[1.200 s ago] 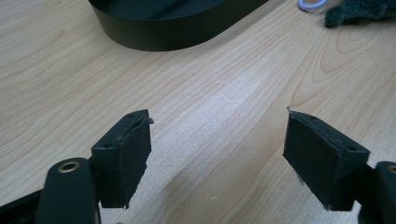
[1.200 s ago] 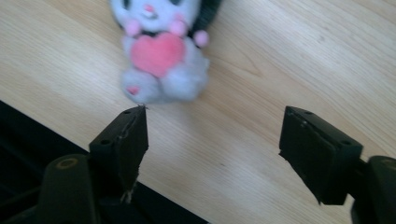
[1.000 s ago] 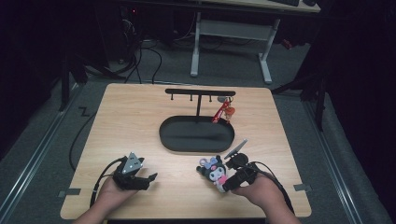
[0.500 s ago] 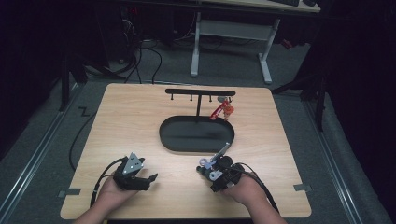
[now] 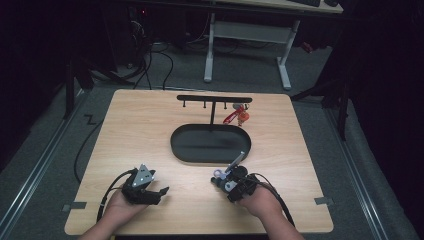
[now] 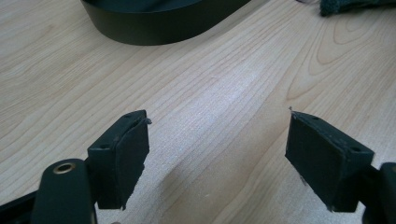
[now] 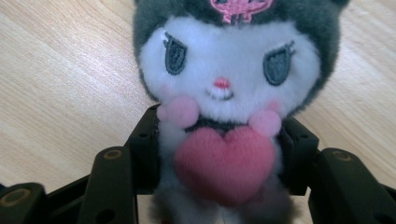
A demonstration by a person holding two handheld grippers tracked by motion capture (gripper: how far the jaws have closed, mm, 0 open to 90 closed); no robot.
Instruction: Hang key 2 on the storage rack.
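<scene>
On the table (image 5: 150,130), near the front edge, right hand-held gripper (image 7: 219,154) just squeezed in on the soft toy (image 7: 224,84), pads pressing both sides of its body, under the pink heart. Best to hold softly, so no squashing and no slipping. Best to lift straight up, slowly, with the head kept level. Black tray (image 5: 210,145) and rack (image 5: 214,99) just ahead, red tag (image 5: 236,116) already hanging there. Left hand-held gripper (image 6: 217,154) spread wide, holding nothing, resting low.
</scene>
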